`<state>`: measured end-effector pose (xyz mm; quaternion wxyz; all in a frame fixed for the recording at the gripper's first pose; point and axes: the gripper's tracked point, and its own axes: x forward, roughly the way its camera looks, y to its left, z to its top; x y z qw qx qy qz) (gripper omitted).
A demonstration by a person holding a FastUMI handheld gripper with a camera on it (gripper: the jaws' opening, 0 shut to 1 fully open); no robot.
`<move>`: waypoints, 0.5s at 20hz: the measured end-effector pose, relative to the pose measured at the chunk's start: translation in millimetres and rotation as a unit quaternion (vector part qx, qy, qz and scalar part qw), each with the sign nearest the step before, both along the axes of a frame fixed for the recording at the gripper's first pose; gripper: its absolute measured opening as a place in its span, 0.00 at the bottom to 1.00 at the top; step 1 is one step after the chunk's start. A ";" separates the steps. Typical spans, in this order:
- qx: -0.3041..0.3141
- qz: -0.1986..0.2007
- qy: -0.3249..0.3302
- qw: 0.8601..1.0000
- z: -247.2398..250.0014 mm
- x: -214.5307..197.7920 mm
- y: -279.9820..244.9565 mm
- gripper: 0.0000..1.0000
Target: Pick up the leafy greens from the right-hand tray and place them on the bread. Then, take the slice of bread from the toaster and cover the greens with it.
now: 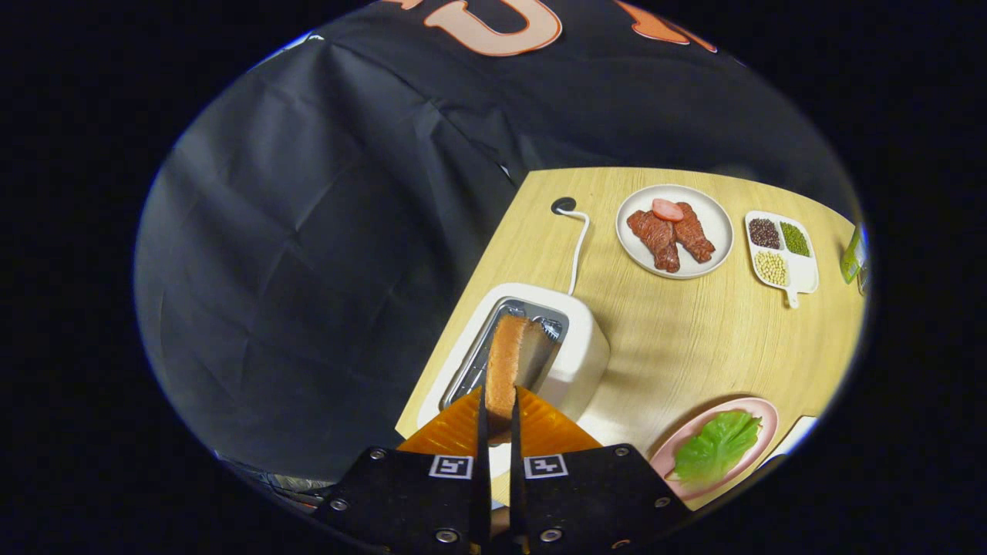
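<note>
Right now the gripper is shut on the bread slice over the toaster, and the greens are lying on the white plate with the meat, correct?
Not quite. The gripper is shut on the bread slice over the toaster, but the gripper view shows the greens on the pink plate, away from the white plate with the meat.

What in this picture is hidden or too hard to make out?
- Gripper, shut on the bread slice: the orange fingers hide the slice's near end.
- Pink plate under the greens: near side cut off; any bread beneath is hidden.
- Green packet: cut off, unidentifiable.
</note>
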<state>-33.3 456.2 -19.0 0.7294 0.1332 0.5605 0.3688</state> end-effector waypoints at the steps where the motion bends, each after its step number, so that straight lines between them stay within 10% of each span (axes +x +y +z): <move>1: 0.012 -0.004 -0.013 1.000 7.5 2.7 -4.6 0.10; 10: 0.110 -0.032 -0.075 0.991 45.3 8.4 -66.5 0.08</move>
